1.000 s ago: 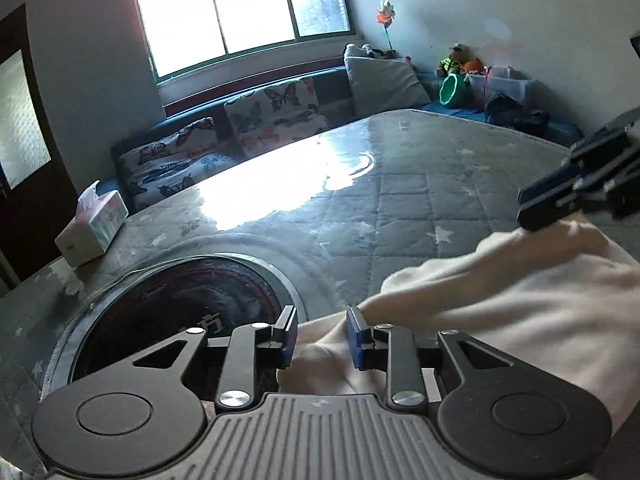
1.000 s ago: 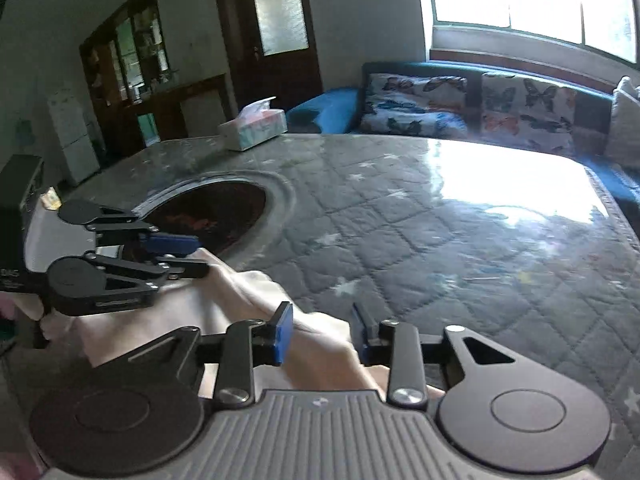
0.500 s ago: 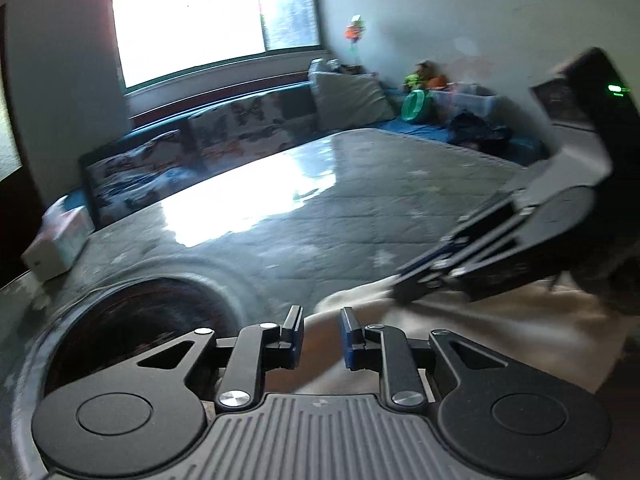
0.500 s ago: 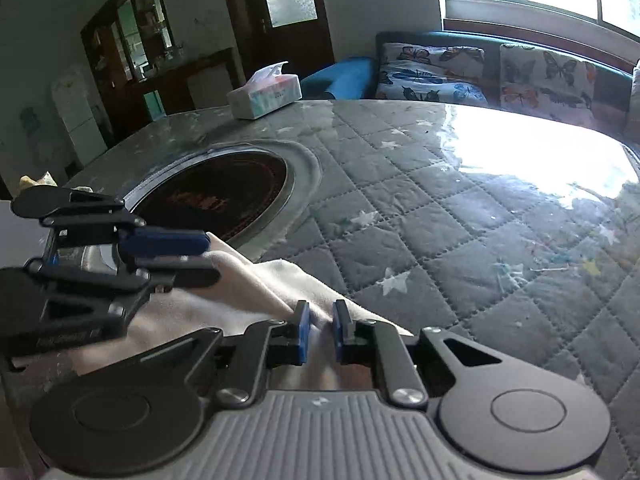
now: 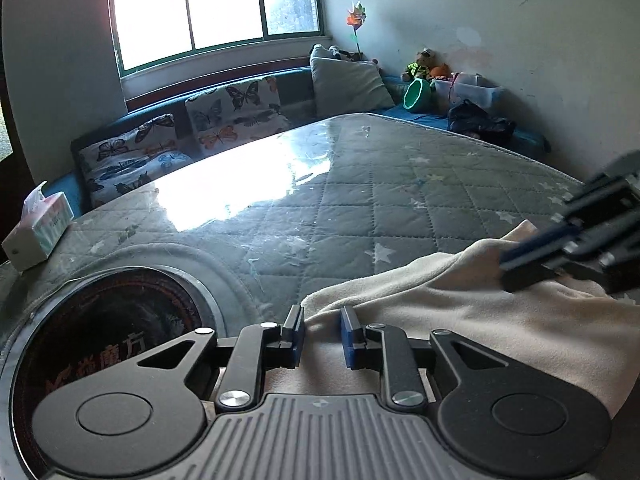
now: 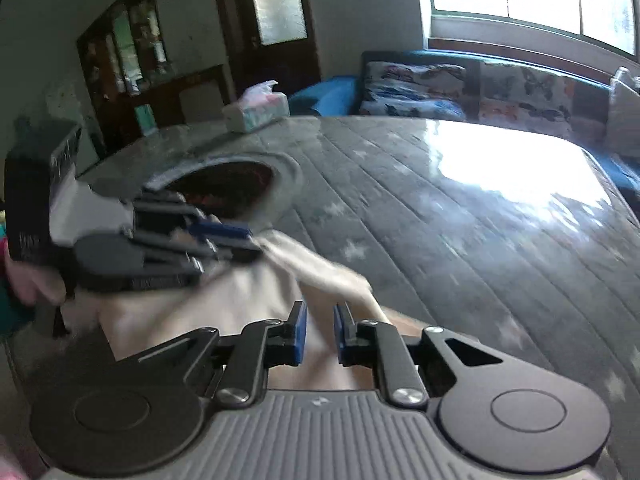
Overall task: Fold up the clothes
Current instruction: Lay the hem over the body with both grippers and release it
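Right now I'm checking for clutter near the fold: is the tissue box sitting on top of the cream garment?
No, the tissue box stands on the quilted table cover at the far left edge, well apart from the cream garment.

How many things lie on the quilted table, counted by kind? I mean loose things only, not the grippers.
Cream garment: 1
Tissue box: 1
Total: 2
Both lie on the table; the round dark inset is part of the top and is not counted.

The quilted bench (image 5: 400, 208) lies free ahead of my claws up to its far edge. The dark round plate (image 5: 108, 340) lies flush at the left edge. Only the tissue box (image 5: 38, 228) stands at the far left corner.
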`<state>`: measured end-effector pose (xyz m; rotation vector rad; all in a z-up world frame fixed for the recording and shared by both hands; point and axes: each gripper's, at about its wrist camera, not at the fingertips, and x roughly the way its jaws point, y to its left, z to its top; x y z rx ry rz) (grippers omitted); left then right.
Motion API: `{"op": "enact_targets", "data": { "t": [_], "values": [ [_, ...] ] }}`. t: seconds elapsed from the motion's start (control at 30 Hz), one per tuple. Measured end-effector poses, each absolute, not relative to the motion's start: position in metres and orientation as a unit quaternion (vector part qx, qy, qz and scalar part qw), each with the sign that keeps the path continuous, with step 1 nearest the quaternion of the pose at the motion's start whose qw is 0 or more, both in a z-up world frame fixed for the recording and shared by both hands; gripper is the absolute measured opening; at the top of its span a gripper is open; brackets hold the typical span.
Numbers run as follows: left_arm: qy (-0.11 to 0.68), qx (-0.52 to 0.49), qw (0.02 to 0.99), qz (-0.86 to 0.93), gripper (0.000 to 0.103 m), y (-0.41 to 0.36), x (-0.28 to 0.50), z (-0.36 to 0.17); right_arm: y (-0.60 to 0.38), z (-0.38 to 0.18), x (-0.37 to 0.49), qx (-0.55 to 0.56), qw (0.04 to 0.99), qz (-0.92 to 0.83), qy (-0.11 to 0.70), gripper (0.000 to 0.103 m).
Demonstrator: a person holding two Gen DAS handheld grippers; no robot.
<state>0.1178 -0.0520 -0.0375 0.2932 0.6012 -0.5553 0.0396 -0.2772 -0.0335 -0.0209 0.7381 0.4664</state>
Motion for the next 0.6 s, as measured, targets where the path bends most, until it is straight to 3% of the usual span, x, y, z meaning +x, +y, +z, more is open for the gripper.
{"op": "enact_targets", "data": {
  "t": [0.6],
  "values": [
    [0.283,0.157,0.914,-0.246,0.023,-0.062,0.113,-0.042,-0.277,-0.039,0.061,-0.009,0.923,0.200,0.330,0.012]
  ]
}}
